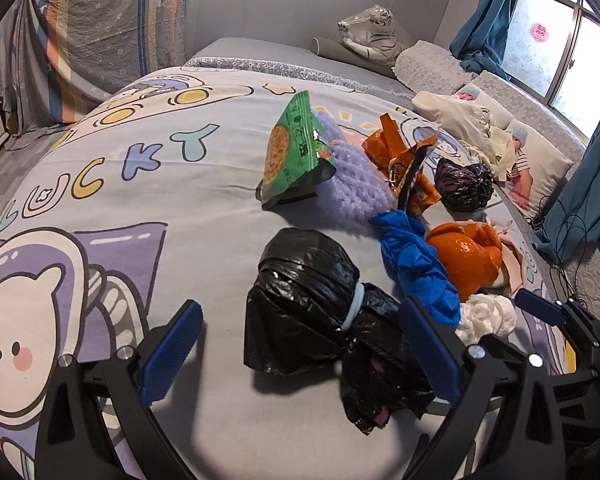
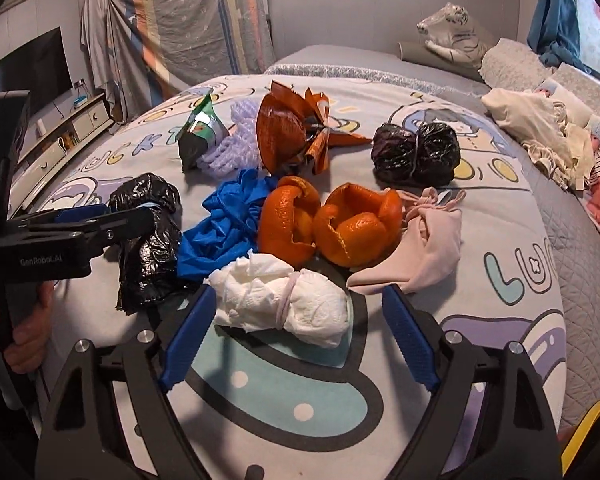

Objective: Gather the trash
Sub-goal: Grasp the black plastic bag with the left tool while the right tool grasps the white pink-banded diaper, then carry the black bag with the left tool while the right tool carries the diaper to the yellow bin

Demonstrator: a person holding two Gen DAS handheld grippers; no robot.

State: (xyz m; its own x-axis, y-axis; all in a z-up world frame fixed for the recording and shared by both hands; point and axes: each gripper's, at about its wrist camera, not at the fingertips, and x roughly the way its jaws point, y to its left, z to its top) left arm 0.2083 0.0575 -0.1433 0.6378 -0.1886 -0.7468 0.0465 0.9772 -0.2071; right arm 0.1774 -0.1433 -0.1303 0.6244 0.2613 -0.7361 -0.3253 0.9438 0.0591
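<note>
Hovering: right gripper [image 2: 296,346] jaws spread, white tissue wad [image 2: 280,304] on the bed just ahead, long axis crosswise. Left gripper [image 1: 300,354] jaws released around black bag [image 1: 300,300].

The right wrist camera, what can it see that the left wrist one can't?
Only the right wrist view shows the TV and a hand holding the left gripper. Only the left wrist view shows the window. Both show the open right gripper, orange peel, blue glove, white tissue and tied black bag.
</note>
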